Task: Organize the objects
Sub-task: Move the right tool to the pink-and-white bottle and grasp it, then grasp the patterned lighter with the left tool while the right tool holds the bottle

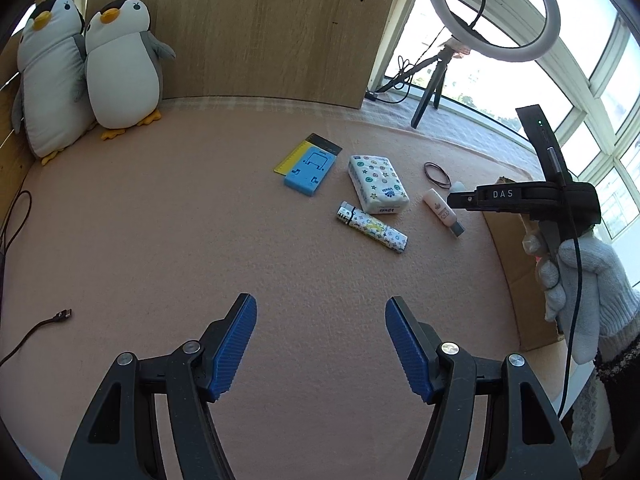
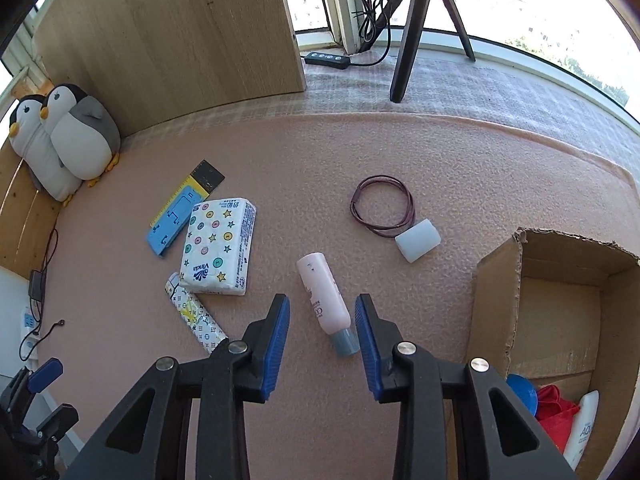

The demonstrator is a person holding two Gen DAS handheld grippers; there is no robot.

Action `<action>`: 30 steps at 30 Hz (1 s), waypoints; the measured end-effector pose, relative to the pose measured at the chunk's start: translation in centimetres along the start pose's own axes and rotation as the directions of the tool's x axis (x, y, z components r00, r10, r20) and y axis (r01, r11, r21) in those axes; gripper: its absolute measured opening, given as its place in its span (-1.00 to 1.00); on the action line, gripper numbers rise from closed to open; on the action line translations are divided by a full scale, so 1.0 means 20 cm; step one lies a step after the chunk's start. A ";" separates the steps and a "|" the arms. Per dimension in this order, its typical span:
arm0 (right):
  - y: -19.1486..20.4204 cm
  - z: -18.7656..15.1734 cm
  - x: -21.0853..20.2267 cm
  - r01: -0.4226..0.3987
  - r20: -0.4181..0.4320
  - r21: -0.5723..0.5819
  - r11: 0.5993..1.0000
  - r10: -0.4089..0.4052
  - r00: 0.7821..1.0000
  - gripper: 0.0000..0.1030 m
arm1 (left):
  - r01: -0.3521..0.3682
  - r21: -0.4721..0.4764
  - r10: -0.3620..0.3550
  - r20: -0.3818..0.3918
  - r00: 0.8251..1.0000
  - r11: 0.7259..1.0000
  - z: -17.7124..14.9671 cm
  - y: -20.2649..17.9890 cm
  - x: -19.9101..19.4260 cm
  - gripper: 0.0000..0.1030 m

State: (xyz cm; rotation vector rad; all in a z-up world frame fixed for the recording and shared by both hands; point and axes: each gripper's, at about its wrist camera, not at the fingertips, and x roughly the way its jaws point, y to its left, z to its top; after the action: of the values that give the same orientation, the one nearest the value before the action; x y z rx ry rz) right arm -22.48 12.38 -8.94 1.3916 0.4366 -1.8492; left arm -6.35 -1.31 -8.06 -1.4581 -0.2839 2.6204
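Right wrist view: my right gripper [image 2: 322,318] hangs just above the pink mat [image 2: 460,168] with its blue pads spread, and the lower end of the pink bottle [image 2: 325,294] lies between them. I can't tell whether either pad touches it. The bottle lies on its side, grey cap [image 2: 344,342] toward me.

Beyond it sit a white cap [image 2: 418,239] and, touching it, a coil of dark cord [image 2: 382,206]. To the left lies a tissue pack [image 2: 219,247], its near corner over a patterned lighter [image 2: 196,314]; a blue holder [image 2: 170,222] on a yellow ruler [image 2: 176,196] lies behind the pack.

The cardboard box [image 2: 496,300] stands open at the right, and inside I see a red cloth [image 2: 554,414], a blue disc [image 2: 522,394] and a white bottle [image 2: 582,428].

From the left wrist, my left gripper [image 1: 320,344] is spread wide over bare mat, holding nothing, well short of the items. Two plush penguins [image 1: 120,68] lean in the far left corner against the wood panel [image 1: 260,28]. A ring light [image 1: 494,8] on a tripod stands by the window.
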 end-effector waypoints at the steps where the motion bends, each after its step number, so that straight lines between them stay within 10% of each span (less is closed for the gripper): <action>1: -0.01 0.00 0.02 0.003 -0.012 0.003 1.000 -0.003 1.000 -0.40 | 0.000 -0.001 0.000 0.001 1.000 1.000 0.00 0.00 0.00 0.36; 30: 0.15 -0.15 0.16 -0.013 -0.080 -0.076 0.997 0.007 0.997 -0.65 | -0.026 0.009 0.026 -0.012 1.000 1.000 0.10 -0.03 0.15 0.36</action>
State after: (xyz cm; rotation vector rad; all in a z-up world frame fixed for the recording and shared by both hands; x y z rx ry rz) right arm -18.60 11.19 -12.35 1.4165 0.5343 -1.7553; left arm -9.71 -0.30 -9.35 -1.4840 -0.2540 2.6292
